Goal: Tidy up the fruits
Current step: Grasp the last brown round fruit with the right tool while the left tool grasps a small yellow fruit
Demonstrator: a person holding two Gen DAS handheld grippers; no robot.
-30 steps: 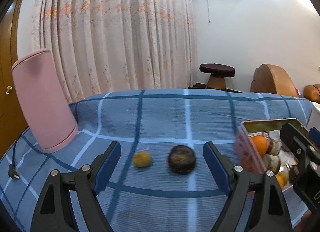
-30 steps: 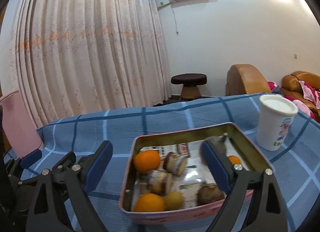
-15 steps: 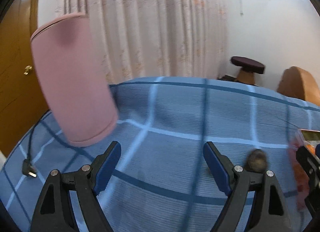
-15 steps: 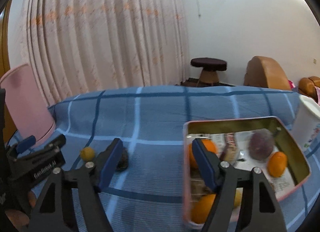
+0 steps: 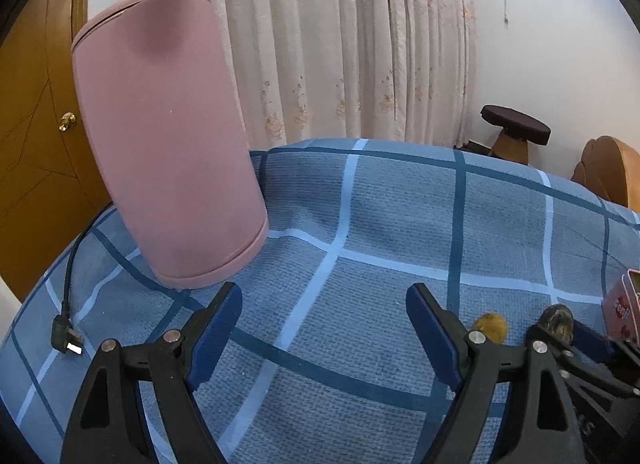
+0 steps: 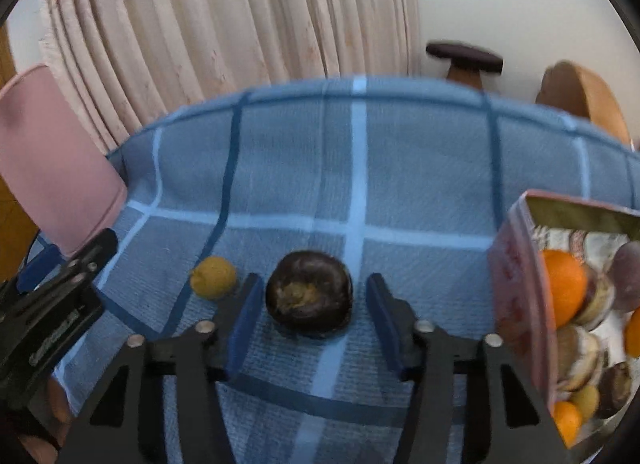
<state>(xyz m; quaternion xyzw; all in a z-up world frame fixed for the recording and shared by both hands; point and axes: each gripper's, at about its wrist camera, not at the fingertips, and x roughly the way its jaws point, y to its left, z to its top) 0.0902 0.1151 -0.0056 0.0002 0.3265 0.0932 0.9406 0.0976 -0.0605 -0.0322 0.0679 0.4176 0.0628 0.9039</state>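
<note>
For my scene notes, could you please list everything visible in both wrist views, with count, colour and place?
dark round fruit: 1, dark brown, on the cloth between the right gripper's fingers, gaps either side
small yellow fruit: 1, yellow, on the cloth just left of the dark one
tin: 1, pink outside, at right, holding oranges and other fruit
oranges: at least 3, orange, in the tin
pink cylinder: 1, pink, far left on the cloth
cable: 1, black, left edge of the cloth
cloth: 1, blue check, covering the table
curtain: pale, behind
stool: 1, dark top, behind
left gripper: open, empty
right gripper: fingers have just been closing around the dark fruit
</note>
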